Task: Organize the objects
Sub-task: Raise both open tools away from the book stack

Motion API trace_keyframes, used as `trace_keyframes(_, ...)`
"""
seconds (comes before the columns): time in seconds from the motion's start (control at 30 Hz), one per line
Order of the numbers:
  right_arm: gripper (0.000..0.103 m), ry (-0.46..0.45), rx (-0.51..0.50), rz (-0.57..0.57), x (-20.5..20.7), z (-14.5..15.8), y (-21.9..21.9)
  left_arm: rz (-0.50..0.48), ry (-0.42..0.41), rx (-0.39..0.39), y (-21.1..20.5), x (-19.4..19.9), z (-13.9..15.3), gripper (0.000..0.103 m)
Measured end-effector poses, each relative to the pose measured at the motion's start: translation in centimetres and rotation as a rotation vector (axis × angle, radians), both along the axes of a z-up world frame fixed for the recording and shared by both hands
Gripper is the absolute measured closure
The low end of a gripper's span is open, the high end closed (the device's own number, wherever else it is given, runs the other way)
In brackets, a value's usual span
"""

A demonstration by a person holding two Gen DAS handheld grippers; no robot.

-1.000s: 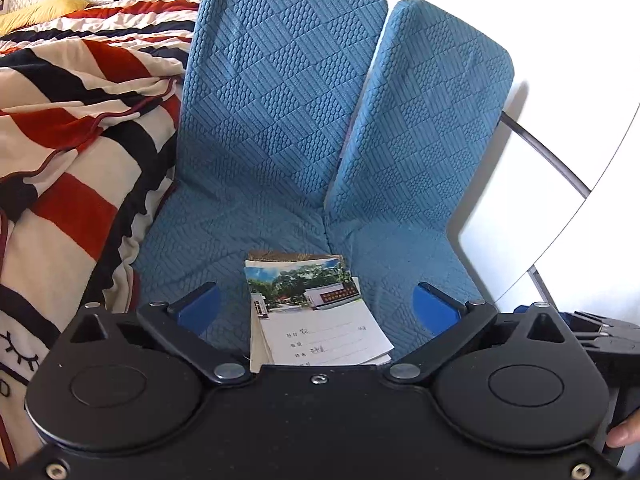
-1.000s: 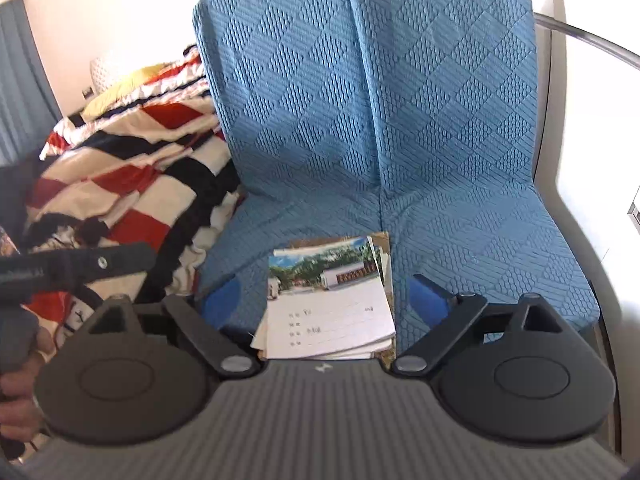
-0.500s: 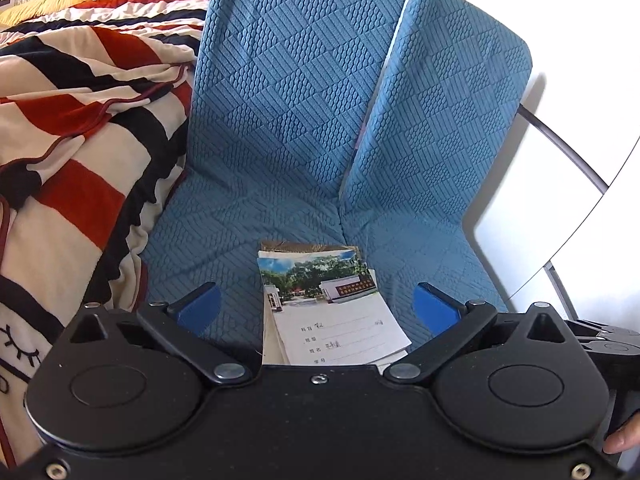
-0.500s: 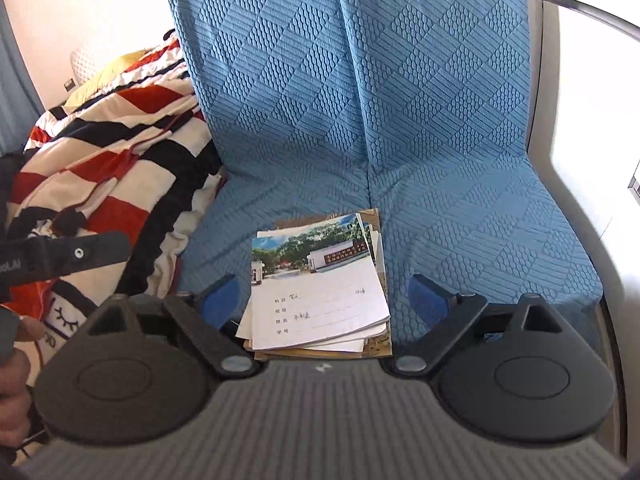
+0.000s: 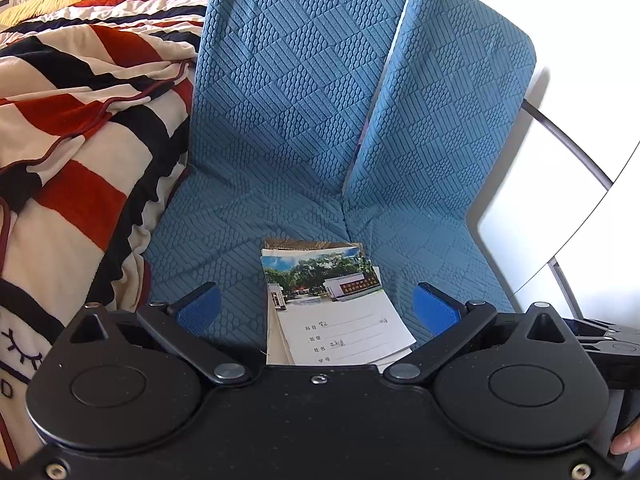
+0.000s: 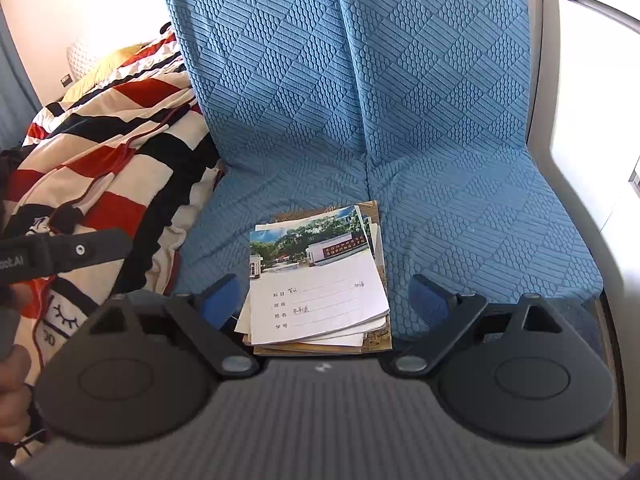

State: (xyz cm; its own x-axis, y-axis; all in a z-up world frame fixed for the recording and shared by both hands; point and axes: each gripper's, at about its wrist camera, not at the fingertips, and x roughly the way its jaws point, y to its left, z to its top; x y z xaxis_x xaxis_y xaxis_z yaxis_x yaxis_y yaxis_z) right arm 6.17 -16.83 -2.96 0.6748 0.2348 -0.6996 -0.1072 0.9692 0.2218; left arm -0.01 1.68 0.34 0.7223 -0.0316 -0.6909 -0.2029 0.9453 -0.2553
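A loose stack of notebooks (image 5: 332, 304) (image 6: 316, 280) lies near the front of a blue quilted seat (image 5: 248, 232) (image 6: 480, 232). The top one has a photo of trees and a building above white lines of writing. My left gripper (image 5: 316, 308) stands open above the stack, its blue pads (image 5: 200, 306) wide apart and touching nothing. My right gripper (image 6: 326, 296) is also open over the same stack, one blue pad (image 6: 222, 300) at the stack's left edge, the other off to the right. Part of the left gripper's body (image 6: 60, 258) shows at the left of the right wrist view.
A red, black and cream striped blanket (image 5: 72, 152) (image 6: 100, 152) is heaped left of the seat. The tall blue backrest (image 5: 304, 80) rises behind the notebooks. A white surface with a metal rail (image 5: 560, 132) lies to the right. A hand (image 6: 12, 380) holds the left gripper.
Both views have drifted a little so the stack sits slightly further right and higher between the fingers. The notebooks lie as before and both grippers stay open.
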Motion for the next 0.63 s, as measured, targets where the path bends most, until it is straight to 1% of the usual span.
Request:
trace_keyframes(0.23,0.011,0.01,-0.013,0.006,-0.14,0.28,-0.09,0.007,0.008,-0.021,-0.18,-0.32,0.2,0.001)
trace_keyframes(0.4,0.011,0.018,-0.006,0.004,-0.15,0.26,-0.24,0.006,0.005,-0.004,-0.41,-0.32,0.44,0.001)
trace_keyframes(0.53,0.011,0.023,-0.004,0.0,-0.15,0.17,-0.26,0.0,0.017,-0.011,-0.57,-0.16,0.34,0.001)
trace_keyframes(0.63,0.011,0.023,-0.006,-0.005,-0.16,0.16,-0.32,-0.006,0.012,-0.003,-0.82,-0.13,0.36,0.001)
